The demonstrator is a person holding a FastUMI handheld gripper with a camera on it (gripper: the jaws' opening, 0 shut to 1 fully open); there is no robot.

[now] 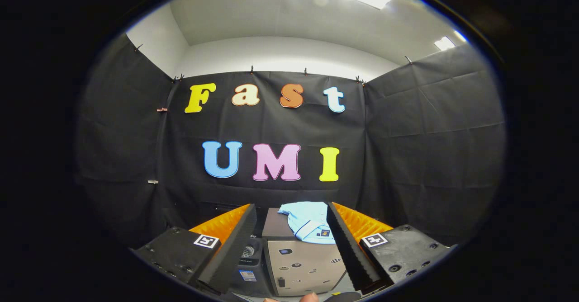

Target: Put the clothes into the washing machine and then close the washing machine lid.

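Observation:
A light blue garment lies crumpled on top of a grey box-shaped cabinet, well beyond the fingers. My gripper is open, with its two black fingers with orange ribbed backs spread wide and nothing between them. The garment shows in the gap, nearer the right finger. A dark appliance with a round knob stands against the cabinet's left side, partly hidden behind the left finger.
Black cloth walls close the booth behind and on both sides of the cabinet. A fingertip of a person's hand shows just under the gripper.

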